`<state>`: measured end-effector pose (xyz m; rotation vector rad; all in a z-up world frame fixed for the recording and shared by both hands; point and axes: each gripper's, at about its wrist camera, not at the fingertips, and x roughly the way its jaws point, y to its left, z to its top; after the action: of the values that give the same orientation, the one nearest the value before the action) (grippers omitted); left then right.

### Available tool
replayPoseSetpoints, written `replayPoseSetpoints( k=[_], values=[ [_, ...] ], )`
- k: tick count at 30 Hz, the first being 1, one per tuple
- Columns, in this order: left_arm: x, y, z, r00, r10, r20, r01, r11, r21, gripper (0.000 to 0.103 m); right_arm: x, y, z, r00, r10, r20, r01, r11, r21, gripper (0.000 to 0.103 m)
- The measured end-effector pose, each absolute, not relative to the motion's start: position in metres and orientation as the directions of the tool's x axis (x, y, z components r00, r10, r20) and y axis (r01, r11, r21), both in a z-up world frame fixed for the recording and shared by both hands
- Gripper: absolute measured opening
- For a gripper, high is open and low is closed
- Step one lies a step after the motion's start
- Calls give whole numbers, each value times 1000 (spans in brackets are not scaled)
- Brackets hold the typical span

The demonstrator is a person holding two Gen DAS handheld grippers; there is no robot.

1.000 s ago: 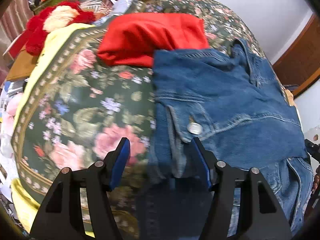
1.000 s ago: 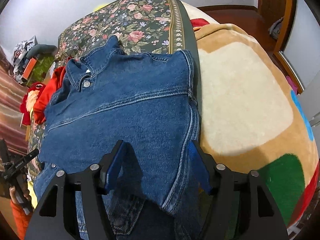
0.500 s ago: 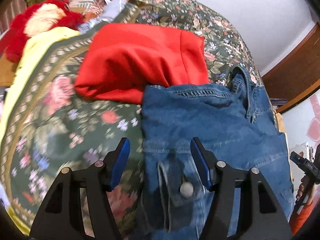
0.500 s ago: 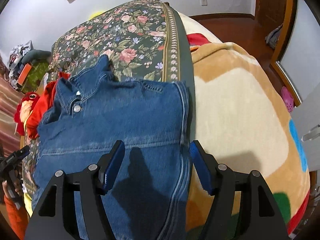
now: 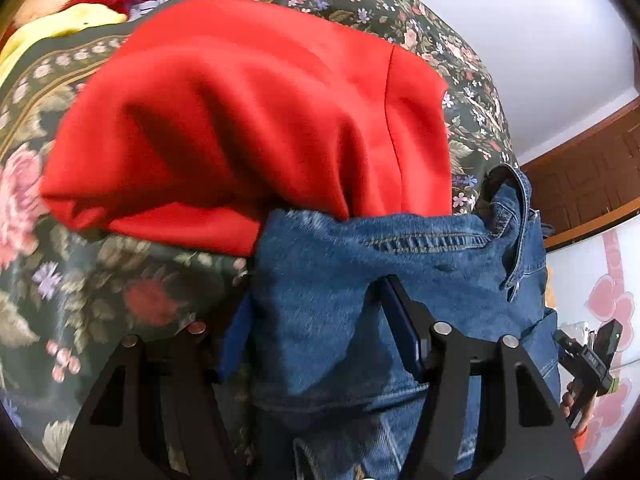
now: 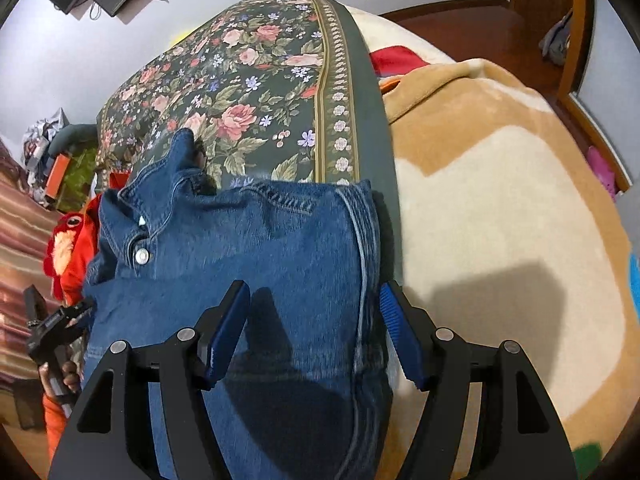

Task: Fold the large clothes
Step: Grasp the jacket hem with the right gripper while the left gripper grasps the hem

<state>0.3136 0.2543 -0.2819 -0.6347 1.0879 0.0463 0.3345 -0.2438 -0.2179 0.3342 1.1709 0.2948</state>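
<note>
Left wrist cam sits low and very near the denim jacket (image 5: 400,264), looking forward along its fingers at the red garment (image 5: 248,120) and the floral bedspread (image 5: 80,280). Right wrist cam sits higher, facing down the jacket (image 6: 248,248) toward the wall, tan blanket (image 6: 500,200) alongside. Both views share jacket and bedspread (image 6: 248,92).

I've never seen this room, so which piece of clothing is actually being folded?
Find the bed's dark flowered cover. On it lies the blue denim jacket, between a red garment and a tan blanket. Its stitched seams and metal snap button set it apart.
</note>
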Motion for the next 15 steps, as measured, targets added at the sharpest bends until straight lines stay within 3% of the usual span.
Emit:
replayPoseSetpoints(
  k=[3,8,12,15],
  values=[
    [321,252,-285,484,-246,-840,-332,836,-437,62,347,-245,-228,337,419,-843,-47,902,430,50],
    [330,246,-287,463,-195,-864,-339,862,-376,54,358,-250,-241,309,459,-833,-7,877,481,26],
    [325,243,-280,476,-238,-847,-344,836,-428,23,352,-250,-234,313,475,-822,-11,868,497,11],
    [317,229,-258,493,-193,-848,-311,872,-379,21,344,-244,-214,361,446,-819,-53,887,459,10]
  ],
)
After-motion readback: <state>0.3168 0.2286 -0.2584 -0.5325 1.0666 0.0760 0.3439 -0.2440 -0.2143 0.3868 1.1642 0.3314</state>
